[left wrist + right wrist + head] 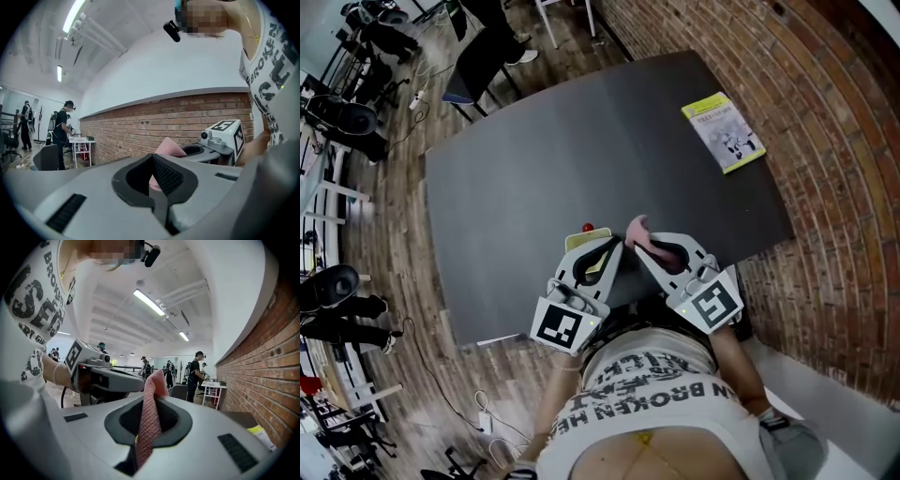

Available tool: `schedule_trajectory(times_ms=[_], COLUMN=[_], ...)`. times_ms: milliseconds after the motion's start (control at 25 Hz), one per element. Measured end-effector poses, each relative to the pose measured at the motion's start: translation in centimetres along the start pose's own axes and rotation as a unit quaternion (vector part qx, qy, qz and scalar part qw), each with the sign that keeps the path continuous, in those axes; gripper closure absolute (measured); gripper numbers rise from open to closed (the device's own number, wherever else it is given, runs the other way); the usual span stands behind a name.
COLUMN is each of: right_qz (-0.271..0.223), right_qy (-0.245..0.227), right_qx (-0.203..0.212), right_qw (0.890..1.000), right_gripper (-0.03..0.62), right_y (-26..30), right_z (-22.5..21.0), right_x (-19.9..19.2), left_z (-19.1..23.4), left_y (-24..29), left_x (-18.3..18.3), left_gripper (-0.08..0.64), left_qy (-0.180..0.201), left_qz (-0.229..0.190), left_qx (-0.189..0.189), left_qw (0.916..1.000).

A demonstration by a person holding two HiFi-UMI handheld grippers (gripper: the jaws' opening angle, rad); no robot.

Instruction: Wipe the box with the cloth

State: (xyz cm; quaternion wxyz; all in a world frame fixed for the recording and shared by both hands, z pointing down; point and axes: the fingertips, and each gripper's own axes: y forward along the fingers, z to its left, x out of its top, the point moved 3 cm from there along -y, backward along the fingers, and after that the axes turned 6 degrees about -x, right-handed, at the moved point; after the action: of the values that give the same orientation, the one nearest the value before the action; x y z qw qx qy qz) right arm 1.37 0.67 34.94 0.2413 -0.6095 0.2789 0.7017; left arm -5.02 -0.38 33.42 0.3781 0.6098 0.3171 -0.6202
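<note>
The box (pixel 581 241) is taken to be the cream and yellow thing with a red dot at its far end. It lies on the dark table (pixel 581 141) close to the near edge. Most of it is covered from above by the left gripper (pixel 602 246), so its long axis cannot be made out.

The left gripper is seen with its jaws brought together tip to tip. In the left gripper view nothing is caught between them (pixel 152 157), and only pink from the cloth (pixel 169 146) is seen beyond the gap.

Just to the right of the box, the pink cloth (pixel 639 228) is pinched in the right gripper (pixel 649 240). In the right gripper view it is clamped edge-on between the jaws (pixel 149 401) and stands up past their tips (pixel 150 385).

The box therefore lies to the left of the cloth and lower, close beside it. The left gripper is the nearer one to the box, but the right one carries the cloth. It is judged that a short sweep leftward and down is called for, and that the left gripper may have to be shifted or used to steady the box first.

A flat yellow-green printed booklet (pixel 724 131) is seen well apart at the far right of the table, near the brick wall.
</note>
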Motion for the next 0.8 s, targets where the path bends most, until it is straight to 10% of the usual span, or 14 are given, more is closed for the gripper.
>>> schedule_trajectory(times_ms=[800], right_qz=[-0.002], right_qy=[0.034], right_qx=[-0.011], right_qw=[0.999], right_gripper=[0.575], right_y=[-1.4], right_z=[-0.7], right_x=[1.1], left_z=[-2.0], left_y=[0.2], left_x=[0.1], left_gripper=[0.554], left_qy=[0.020], left_qz=[0.017], left_qx=[0.009], left_qw=[0.9996])
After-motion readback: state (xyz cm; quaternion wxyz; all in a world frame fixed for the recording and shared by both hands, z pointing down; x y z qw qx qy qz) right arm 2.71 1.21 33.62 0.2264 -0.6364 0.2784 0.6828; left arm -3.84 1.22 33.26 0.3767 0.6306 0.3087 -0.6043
